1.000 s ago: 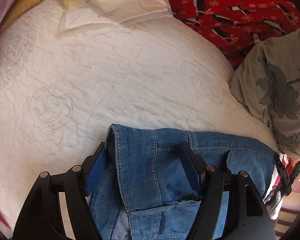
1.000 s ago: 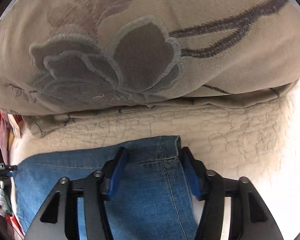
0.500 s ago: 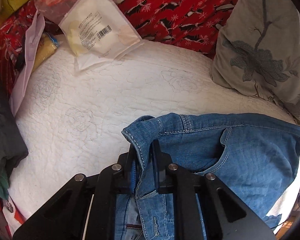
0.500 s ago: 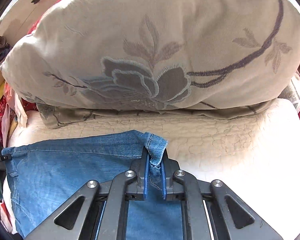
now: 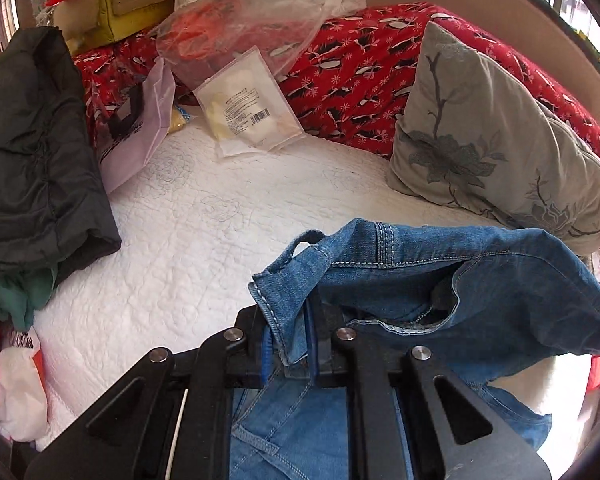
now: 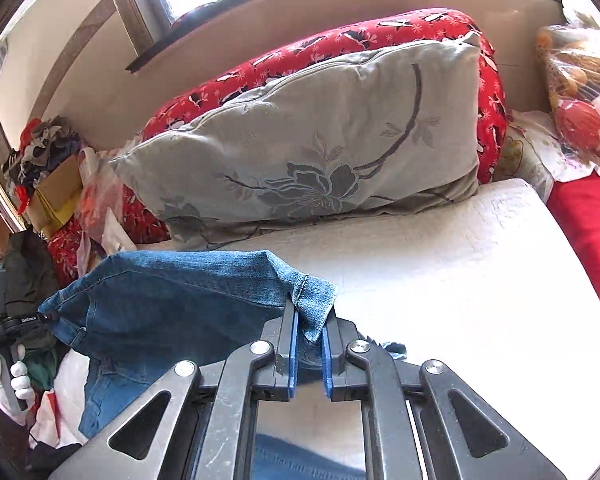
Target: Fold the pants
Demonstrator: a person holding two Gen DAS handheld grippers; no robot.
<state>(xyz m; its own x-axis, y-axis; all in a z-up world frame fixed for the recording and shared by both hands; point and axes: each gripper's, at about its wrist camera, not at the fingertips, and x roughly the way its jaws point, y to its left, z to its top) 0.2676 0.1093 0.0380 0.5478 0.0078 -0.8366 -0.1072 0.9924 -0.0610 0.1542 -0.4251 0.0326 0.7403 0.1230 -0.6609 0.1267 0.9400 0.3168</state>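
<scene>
behind lifted jeans point(image 5: 480, 280) clamped by both grippers, grey pillow point(image 5: 492, 148), black jacket point(image 5: 32, 152)

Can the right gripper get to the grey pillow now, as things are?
Probably not freely. The right gripper is shut on the jeans, which hang between it and the left gripper. The quilt before the grey pillow is bare, but the jeans would drag along.
</scene>
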